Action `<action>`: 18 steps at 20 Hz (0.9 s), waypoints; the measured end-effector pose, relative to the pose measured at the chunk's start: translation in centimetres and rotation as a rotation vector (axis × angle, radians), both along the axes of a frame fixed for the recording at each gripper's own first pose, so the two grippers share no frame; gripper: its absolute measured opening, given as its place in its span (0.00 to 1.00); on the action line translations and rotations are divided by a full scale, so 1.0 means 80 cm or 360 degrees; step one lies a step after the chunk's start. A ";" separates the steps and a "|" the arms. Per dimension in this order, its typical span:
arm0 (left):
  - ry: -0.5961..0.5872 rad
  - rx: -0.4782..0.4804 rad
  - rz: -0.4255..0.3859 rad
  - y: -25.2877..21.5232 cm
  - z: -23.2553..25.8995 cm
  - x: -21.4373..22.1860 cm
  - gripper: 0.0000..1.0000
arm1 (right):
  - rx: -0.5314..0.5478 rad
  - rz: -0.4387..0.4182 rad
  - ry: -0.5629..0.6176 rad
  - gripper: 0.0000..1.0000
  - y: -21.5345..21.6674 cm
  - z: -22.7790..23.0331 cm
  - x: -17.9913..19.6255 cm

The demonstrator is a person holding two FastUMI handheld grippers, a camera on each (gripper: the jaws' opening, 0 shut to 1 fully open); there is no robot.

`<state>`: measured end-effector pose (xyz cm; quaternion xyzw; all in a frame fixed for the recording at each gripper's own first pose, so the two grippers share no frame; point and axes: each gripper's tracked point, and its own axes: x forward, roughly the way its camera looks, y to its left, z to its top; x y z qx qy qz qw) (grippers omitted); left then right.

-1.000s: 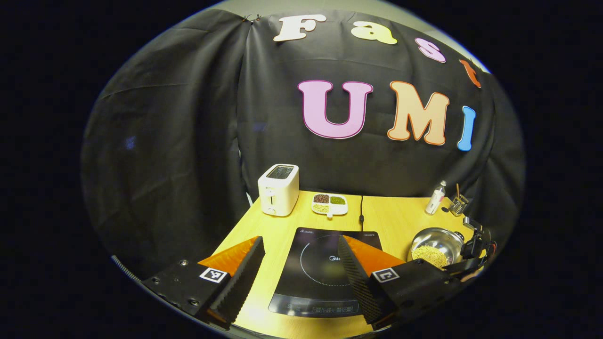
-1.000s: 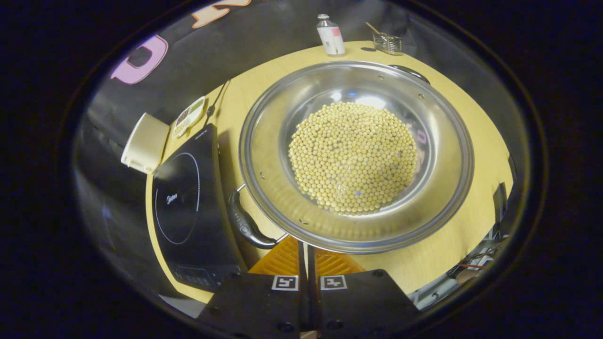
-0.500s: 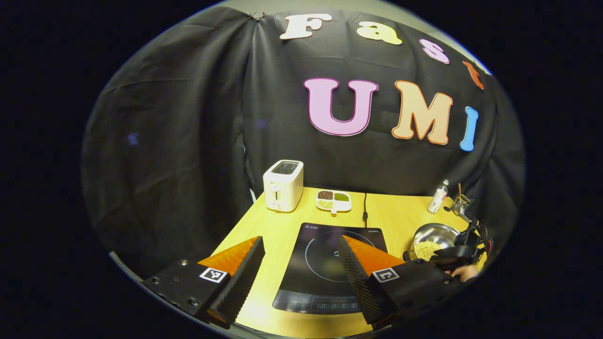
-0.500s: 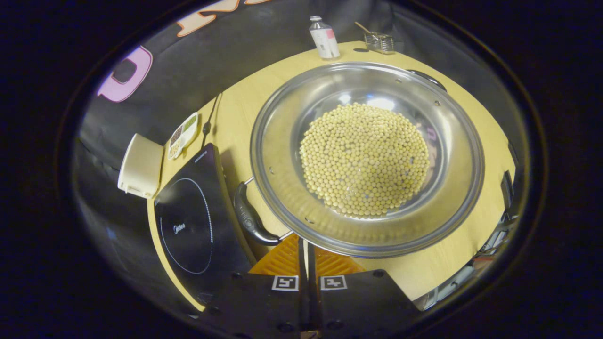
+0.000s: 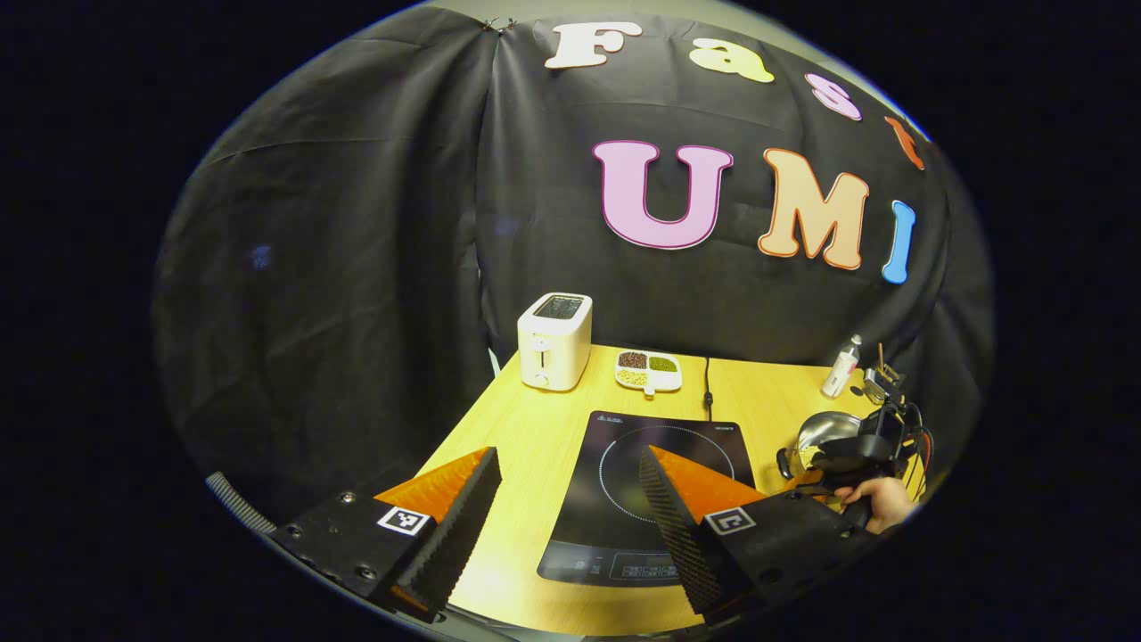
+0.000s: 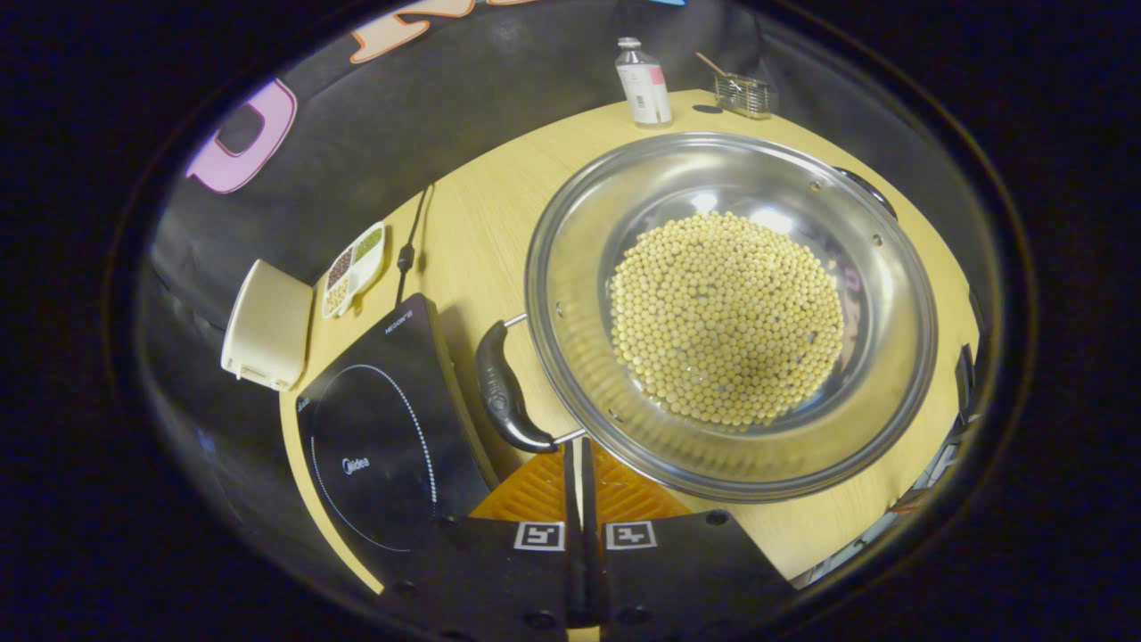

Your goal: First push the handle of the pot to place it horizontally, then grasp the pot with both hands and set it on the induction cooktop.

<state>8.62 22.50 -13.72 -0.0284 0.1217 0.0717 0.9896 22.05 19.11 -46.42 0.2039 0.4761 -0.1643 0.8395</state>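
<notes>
change since earlier frame: in the right gripper view the pot (image 6: 731,312) has turned; its near black handle (image 6: 506,399) has swung from the near edge up toward the left, closer to the induction cooktop (image 6: 374,446). in the left gripper view the whole scene has slid rightward and farther off.
right gripper (image 6: 581,464): fingers clenched together with nothing between them, tips tucked under the pot's near rim just beside the handle's near end; closed like this it serves as a blunt pusher, which suits turning a handle rather than gripping it.
left gripper (image 5: 570,508): fingers spread wide and empty, hovering above the near edge of the table (image 5: 535,428), left of the cooktop's centre; judged to be waiting for the two-handed lift.
pot location: on the table, just right of the cooktop, not yet on it; holds a heap of yellow beans (image 6: 726,316).
far handle (image 6: 860,187): peeks past the far right rim, opposite the near one.
step in hand: judged to be the handle push; the handles look close to a left-right line.
bystanders: toaster (image 5: 554,341), divided dish (image 5: 648,370), bottle (image 6: 644,82) and small rack (image 6: 747,94) along the far side, well apart from the pot's path.
</notes>
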 end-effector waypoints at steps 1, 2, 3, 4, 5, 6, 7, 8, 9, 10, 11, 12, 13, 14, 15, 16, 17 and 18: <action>0.0003 -0.0006 -0.0002 -0.001 0.000 0.000 0.96 | 0.0007 -0.0006 0.0007 0.03 -0.001 0.002 -0.001; 0.0007 -0.0015 -0.0009 -0.003 -0.001 0.001 0.96 | 0.0030 -0.0008 0.0003 0.03 0.000 0.003 -0.003; 0.0014 -0.0027 -0.0015 -0.006 -0.002 0.001 0.96 | 0.0039 0.0004 0.0005 0.07 0.002 0.011 -0.006; 0.0024 -0.0037 -0.0023 -0.009 -0.004 0.003 0.96 | 0.0047 0.0013 0.0004 0.00 -0.001 0.019 -0.014; 0.0035 -0.0047 -0.0036 -0.015 -0.007 0.005 0.96 | 0.0071 0.0031 -0.0010 0.10 -0.002 0.029 -0.016; 0.0051 -0.0052 -0.0053 -0.021 -0.009 0.005 0.96 | 0.0078 0.0059 -0.0014 0.07 -0.003 0.033 -0.024; 0.0064 -0.0058 -0.0074 -0.026 -0.012 0.006 0.96 | 0.0100 0.0087 -0.0031 0.17 -0.004 0.041 -0.030; 0.0074 -0.0065 -0.0099 -0.033 -0.013 0.007 0.96 | 0.0121 0.0130 -0.0041 0.31 0.000 0.051 -0.039; 0.0085 -0.0078 -0.0132 -0.041 -0.015 0.008 0.96 | 0.0126 0.0171 -0.0059 0.36 -0.002 0.058 -0.046; 0.0098 -0.0101 -0.0165 -0.050 -0.017 0.010 0.96 | 0.0126 0.0210 -0.0069 0.46 -0.004 0.063 -0.067; 0.0118 -0.0137 -0.0197 -0.059 -0.022 0.013 0.96 | 0.0120 0.0249 -0.0079 0.65 -0.007 0.069 -0.077; 0.0145 -0.0186 -0.0233 -0.071 -0.027 0.016 0.96 | 0.0111 0.0281 -0.0085 0.91 -0.011 0.073 -0.089; 0.0173 -0.0237 -0.0270 -0.083 -0.034 0.017 0.96 | 0.0103 0.0307 -0.0077 0.87 -0.018 0.076 -0.099; 0.0206 -0.0287 -0.0306 -0.096 -0.039 0.020 0.95 | 0.0107 0.0333 -0.0075 0.90 -0.023 0.082 -0.111; 0.0240 -0.0331 -0.0342 -0.110 -0.046 0.023 0.95 | 0.0105 0.0339 -0.0080 0.95 -0.033 0.086 -0.119; 0.0276 -0.0363 -0.0375 -0.123 -0.050 0.026 0.95 | 0.0100 0.0337 -0.0087 0.94 -0.041 0.093 -0.128; 0.0320 -0.0379 -0.0399 -0.134 -0.057 0.028 0.95 | 0.0094 0.0328 -0.0095 1.00 -0.055 0.099 -0.133; 0.0347 -0.0382 -0.0414 -0.143 -0.061 0.032 0.95 | 0.0087 0.0315 -0.0102 1.00 -0.070 0.101 -0.136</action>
